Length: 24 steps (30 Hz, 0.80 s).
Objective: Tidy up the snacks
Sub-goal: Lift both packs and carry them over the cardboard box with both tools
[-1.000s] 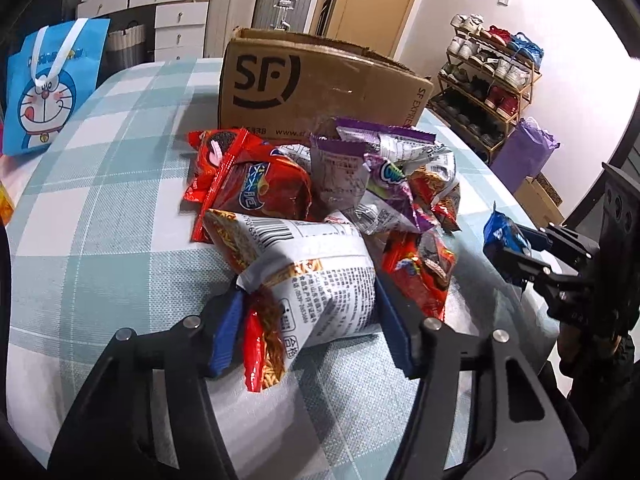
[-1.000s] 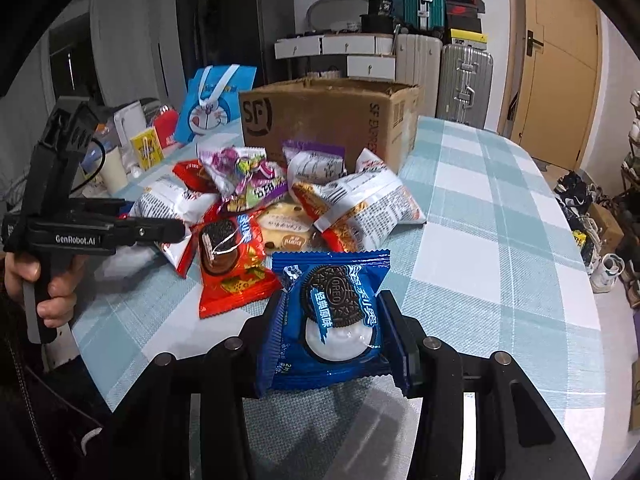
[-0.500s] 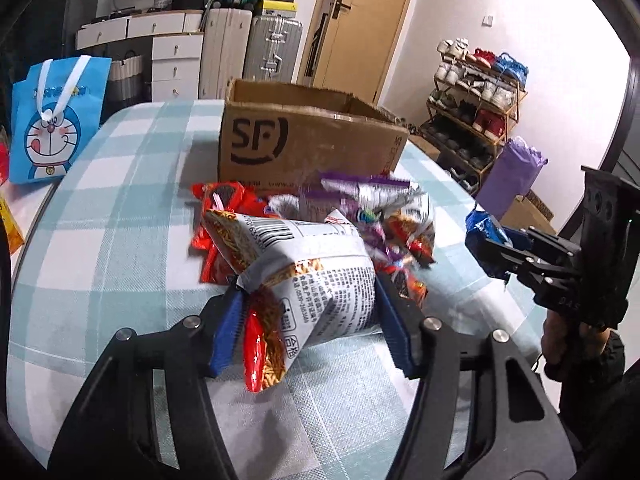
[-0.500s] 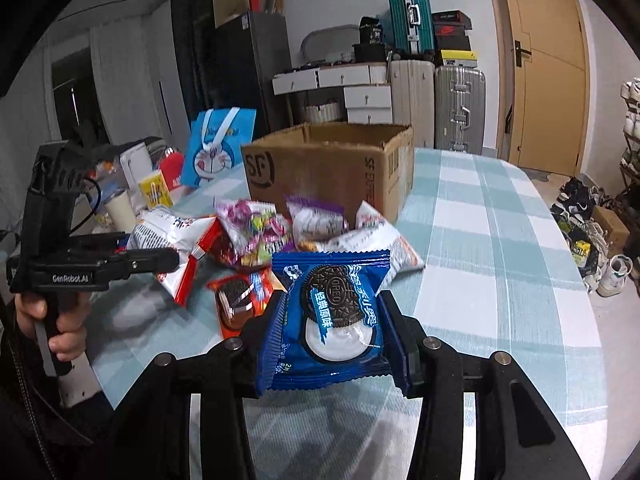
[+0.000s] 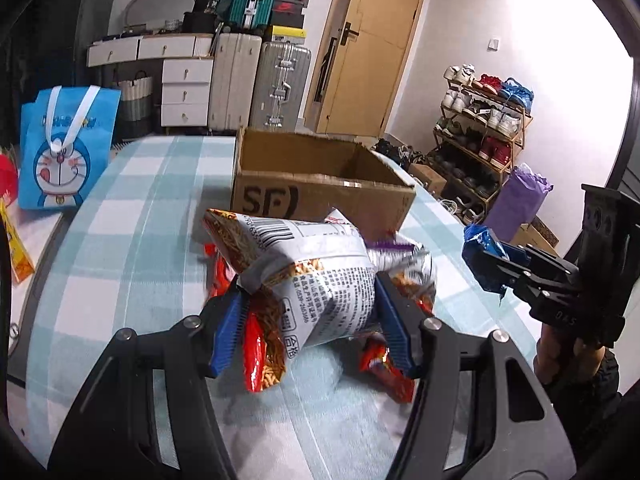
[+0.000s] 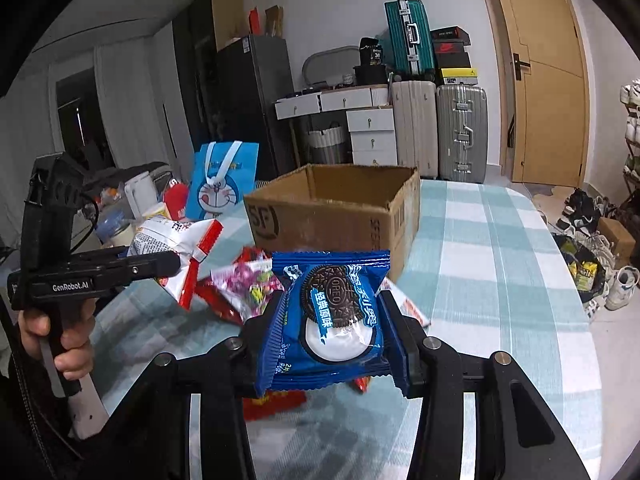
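Left hand-held gripper (image 5: 308, 312): pinching a white-and-red snack bag (image 5: 308, 276) across its middle, raised clear of the surface (image 5: 120, 248). Grip at mid-body, likely so the puffy pack does not swing or slip. Right hand-held gripper (image 6: 332, 332): pinching a blue Oreo packet (image 6: 332, 316) by its side edges, label facing the camera, also lifted. Straight ahead of both hand-held grippers: open cardboard box (image 6: 336, 208), flaps up, interior apparently empty as far as visible (floor of the box hidden from both views). Judged the destination for both packs. Between hand-held grippers and box: remaining pile of loose snacks (image 6: 244, 292), red and purple wrappers, resting on the checked surface just short of the box's near wall. Assessed stage: early, two items in carry, most stock unsorted. Risk noted: both loads converging on one opening, so possible clash at the rim.
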Available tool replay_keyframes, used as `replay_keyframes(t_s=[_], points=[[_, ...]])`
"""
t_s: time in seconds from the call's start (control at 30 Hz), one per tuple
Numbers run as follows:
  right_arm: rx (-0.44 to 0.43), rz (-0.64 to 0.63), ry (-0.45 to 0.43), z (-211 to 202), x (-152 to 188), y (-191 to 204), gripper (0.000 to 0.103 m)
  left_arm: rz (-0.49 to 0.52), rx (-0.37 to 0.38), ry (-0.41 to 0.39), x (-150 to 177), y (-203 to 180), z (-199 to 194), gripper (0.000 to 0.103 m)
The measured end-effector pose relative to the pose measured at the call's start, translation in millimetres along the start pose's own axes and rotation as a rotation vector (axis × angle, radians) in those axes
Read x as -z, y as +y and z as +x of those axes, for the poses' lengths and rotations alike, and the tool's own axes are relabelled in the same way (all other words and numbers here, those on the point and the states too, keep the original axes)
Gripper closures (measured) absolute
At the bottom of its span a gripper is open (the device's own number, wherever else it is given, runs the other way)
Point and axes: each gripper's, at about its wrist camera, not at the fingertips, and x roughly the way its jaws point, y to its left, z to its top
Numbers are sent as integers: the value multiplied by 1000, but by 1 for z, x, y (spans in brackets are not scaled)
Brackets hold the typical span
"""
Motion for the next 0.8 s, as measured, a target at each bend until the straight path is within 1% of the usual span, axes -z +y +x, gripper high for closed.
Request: replay_keyframes(t_s=[0.4,0.8], points=[[8,21,-50,15,-45,-8,57,31,-38,-70,-50,-1,17,45],[17,42,-56,54,-85,-18,57,54,-61,-99,-112,7,72,45]])
